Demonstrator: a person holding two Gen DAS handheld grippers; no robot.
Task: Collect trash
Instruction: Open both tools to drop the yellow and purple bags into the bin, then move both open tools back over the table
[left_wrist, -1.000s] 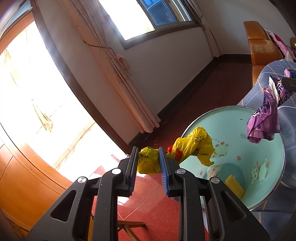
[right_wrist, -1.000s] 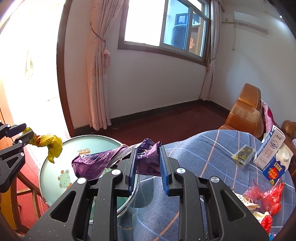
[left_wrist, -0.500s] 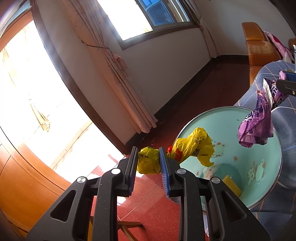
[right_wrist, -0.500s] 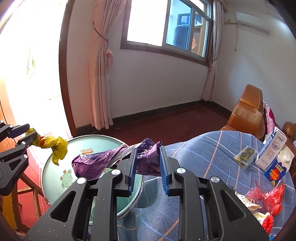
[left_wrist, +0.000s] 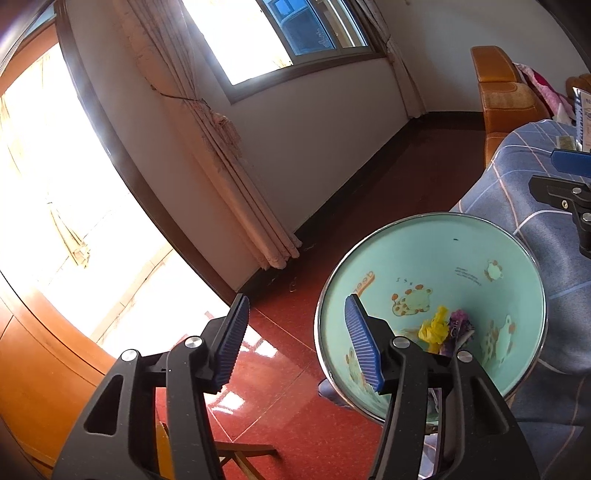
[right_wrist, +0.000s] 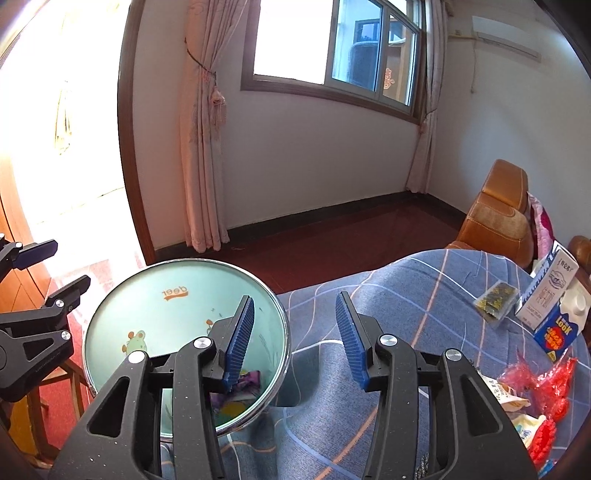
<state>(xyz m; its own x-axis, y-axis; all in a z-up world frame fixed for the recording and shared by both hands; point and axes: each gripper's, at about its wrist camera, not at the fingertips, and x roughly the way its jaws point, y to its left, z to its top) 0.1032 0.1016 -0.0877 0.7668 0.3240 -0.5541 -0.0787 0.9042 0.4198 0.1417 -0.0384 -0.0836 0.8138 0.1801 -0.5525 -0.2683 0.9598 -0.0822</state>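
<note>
With both my left hand-held gripper (left_wrist: 295, 341) and right hand-held gripper (right_wrist: 295, 338) spread empty by the bin (right_wrist: 110, 317), the remaining wrappers (right_wrist: 535, 391) lie right, nearer my right.

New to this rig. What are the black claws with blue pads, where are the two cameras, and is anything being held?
Each claw is a two-finger gripper held in a person's hand; no robot arm. A fisheye camera on each looks forward along its fingers.

The left view shows the left gripper open, holding nothing, beside the mint-green cartoon-printed trash bin. A crumpled yellow plastic bag and crumpled purple plastic bag lie at its bottom.

The right view shows the right gripper open and holding nothing, over the blue checked cloth. On that cloth lie a blue-and-white milk carton, a small green packet and red plastic wrappers.
</note>
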